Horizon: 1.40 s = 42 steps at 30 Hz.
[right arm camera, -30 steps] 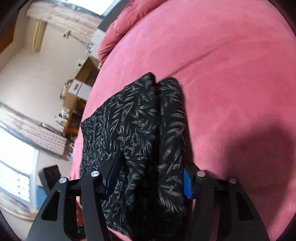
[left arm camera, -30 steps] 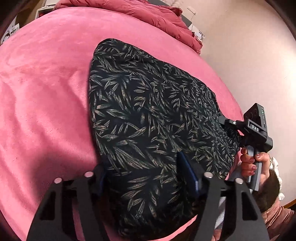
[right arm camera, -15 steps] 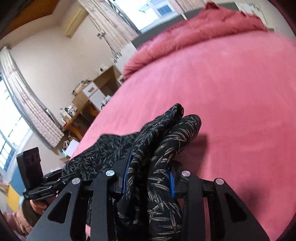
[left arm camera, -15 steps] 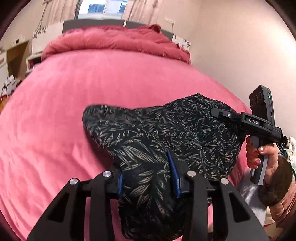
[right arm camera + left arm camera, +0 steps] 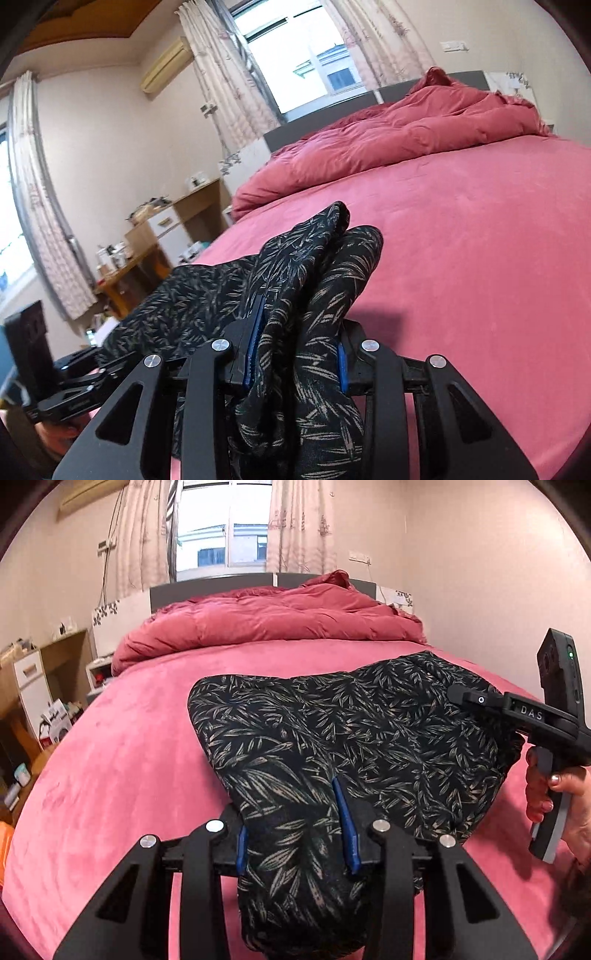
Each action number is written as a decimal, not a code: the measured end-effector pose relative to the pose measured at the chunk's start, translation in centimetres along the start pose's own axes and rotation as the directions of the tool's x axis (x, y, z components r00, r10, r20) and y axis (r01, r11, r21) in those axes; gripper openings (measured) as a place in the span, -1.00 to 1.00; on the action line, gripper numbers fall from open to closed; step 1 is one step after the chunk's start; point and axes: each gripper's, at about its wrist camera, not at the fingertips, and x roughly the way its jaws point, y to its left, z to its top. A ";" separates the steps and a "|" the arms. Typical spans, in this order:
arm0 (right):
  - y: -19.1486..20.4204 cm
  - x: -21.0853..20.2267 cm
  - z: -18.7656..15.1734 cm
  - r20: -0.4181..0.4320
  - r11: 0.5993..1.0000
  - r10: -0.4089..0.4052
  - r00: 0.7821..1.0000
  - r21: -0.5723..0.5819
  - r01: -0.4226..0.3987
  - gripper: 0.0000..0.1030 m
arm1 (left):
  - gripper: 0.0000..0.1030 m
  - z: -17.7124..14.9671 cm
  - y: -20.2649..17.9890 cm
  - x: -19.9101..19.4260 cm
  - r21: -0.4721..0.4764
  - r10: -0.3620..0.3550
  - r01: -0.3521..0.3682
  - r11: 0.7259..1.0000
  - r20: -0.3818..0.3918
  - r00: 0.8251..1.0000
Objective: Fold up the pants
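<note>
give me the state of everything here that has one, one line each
pants: bunched, gripped at two spots, partly raised off the bed
left gripper: shut on the pants
right gripper: shut on the pants
comforter: crumpled at the head of the bed
bed: covered by a pink sheet
curtains: drawn apart
window: uncovered, daylight coming in
</note>
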 end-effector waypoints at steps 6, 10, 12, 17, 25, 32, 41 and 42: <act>-4.7 5.6 -1.6 -0.196 0.985 -0.142 0.970 0.066 0.158 -0.10 | -0.11 -2.2 1.3 4.9 -0.036 0.027 -0.030 0.999 -0.084 0.996; -6.6 5.2 -2.0 -0.213 0.976 -0.107 0.971 0.165 0.144 0.10 | 0.09 -2.8 2.4 4.6 -0.092 0.000 -0.008 0.996 -0.088 0.996; -6.1 4.8 -2.0 -0.214 0.977 -0.130 0.968 0.139 0.162 0.13 | 0.21 -3.0 2.4 4.1 -0.090 0.008 -0.016 0.996 -0.090 0.996; -4.5 1.7 -2.2 -0.224 0.965 -0.188 0.956 0.141 0.223 0.20 | 0.34 -4.0 1.5 2.4 -0.121 -0.011 0.000 0.993 -0.093 0.996; -5.2 -0.8 -4.1 -0.259 0.889 -0.415 0.872 0.088 0.449 0.24 | 0.44 -5.4 1.6 3.4 -0.177 0.001 -0.026 0.984 -0.140 0.990; -4.0 -2.4 -4.3 -0.184 0.858 -0.506 0.843 -0.002 0.514 0.22 | 0.94 -5.8 1.1 1.5 -0.191 0.088 -0.108 0.976 -0.109 0.990; 0.6 -6.3 -5.5 -0.101 0.863 -0.504 0.858 -0.086 0.498 0.49 | 0.96 -7.0 -1.4 -2.6 -0.170 0.161 -0.164 0.972 -0.031 0.987; 0.8 -6.3 -5.5 -0.105 0.869 -0.494 0.863 -0.079 0.488 0.50 | 0.96 -7.1 -1.6 -2.9 -0.171 0.167 -0.169 0.971 -0.025 0.986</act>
